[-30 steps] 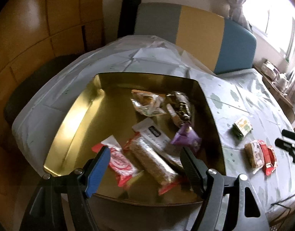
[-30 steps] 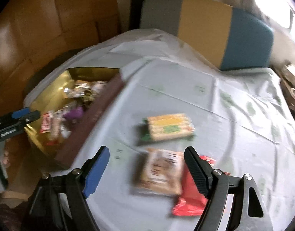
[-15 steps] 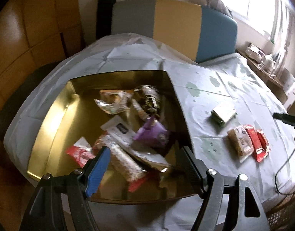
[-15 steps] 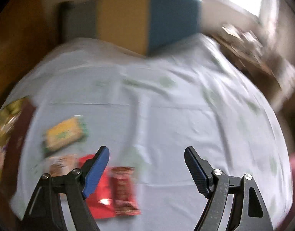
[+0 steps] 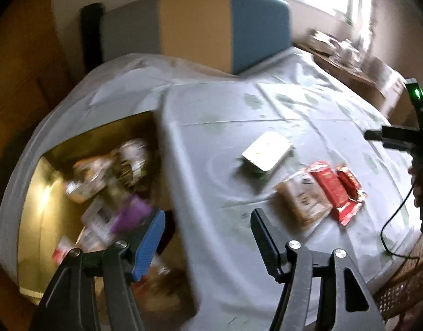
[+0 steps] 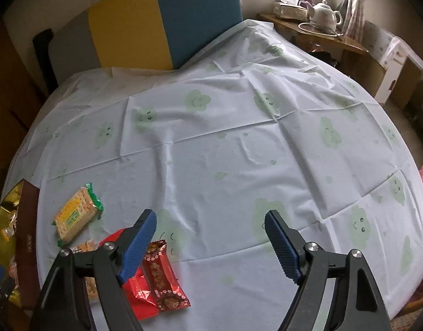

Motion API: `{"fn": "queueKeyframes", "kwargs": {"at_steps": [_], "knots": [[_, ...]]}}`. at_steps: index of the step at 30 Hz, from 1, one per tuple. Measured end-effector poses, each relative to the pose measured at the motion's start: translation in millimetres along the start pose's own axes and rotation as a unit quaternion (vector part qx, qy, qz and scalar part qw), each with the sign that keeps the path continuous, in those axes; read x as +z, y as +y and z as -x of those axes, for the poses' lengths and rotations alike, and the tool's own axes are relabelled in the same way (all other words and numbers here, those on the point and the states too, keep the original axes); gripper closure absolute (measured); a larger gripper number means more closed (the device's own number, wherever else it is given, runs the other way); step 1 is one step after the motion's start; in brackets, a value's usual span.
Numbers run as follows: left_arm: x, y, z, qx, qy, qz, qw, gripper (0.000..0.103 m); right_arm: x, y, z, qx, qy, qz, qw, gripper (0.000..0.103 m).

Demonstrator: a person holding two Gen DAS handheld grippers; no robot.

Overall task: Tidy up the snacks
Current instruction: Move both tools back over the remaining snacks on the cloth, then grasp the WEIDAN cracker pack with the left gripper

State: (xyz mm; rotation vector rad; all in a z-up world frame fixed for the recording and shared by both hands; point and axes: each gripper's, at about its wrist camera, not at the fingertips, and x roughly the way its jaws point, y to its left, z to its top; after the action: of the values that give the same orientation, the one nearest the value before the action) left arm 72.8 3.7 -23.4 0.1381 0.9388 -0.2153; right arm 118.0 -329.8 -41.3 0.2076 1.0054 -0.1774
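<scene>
Snacks lie beside the gold box point(image 5: 32, 193): a cracker pack point(image 6: 73, 215) nearest, red wrappers point(image 6: 162, 278) farther. Left gripper point(image 5: 207, 237) closing, empty; right gripper point(image 6: 210, 244) wide apart, empty.

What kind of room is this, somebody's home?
Probably a home dining or living room: a table under a cloud-print tablecloth, a white teapot on a wooden side shelf, and a cushioned seat back behind.

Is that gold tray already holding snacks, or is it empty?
Holding snacks. The gold tray has several wrapped packets piled inside, including a purple packet, though blur hides how many.
</scene>
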Motion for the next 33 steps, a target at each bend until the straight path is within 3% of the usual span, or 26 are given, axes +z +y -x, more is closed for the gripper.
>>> {"fn": "queueKeyframes", "kwargs": {"at_steps": [7,13,20,22,26,29,30,31,33], "knots": [[34,-38,-45,-0.013,0.037,-0.073,0.9966,0.037,-1,0,5,0.010,-0.004,-0.001,1.000,0.021],[61,-64,-84,-0.033,0.066,-0.141,0.9873,0.037,0,3,8,0.016,-0.007,0.004,1.000,0.021],[77,-81,-118,-0.030,0.093,-0.180,0.9788,0.035,1,4,11,0.031,-0.011,0.003,0.999,0.020],[80,-83,-126,-0.028,0.095,-0.187,0.9774,0.030,2,3,12,0.034,-0.011,0.002,0.999,0.020],[86,-81,-147,-0.031,0.110,-0.177,0.9775,0.027,2,4,11,0.039,-0.009,0.000,0.999,0.020],[88,-73,-155,-0.051,0.118,-0.139,0.9820,0.028,2,4,11,0.039,-0.008,0.000,0.999,0.020],[89,-67,-156,-0.061,0.117,-0.114,0.9847,0.030,2,4,11,0.039,-0.008,0.000,0.999,0.020],[89,-63,-153,-0.057,0.110,-0.099,0.9873,0.046,2,3,11,0.039,-0.008,0.000,0.999,0.020],[87,-52,-148,-0.057,0.105,-0.067,0.9906,0.049,2,4,11,0.038,-0.009,0.001,0.999,0.020]]}}
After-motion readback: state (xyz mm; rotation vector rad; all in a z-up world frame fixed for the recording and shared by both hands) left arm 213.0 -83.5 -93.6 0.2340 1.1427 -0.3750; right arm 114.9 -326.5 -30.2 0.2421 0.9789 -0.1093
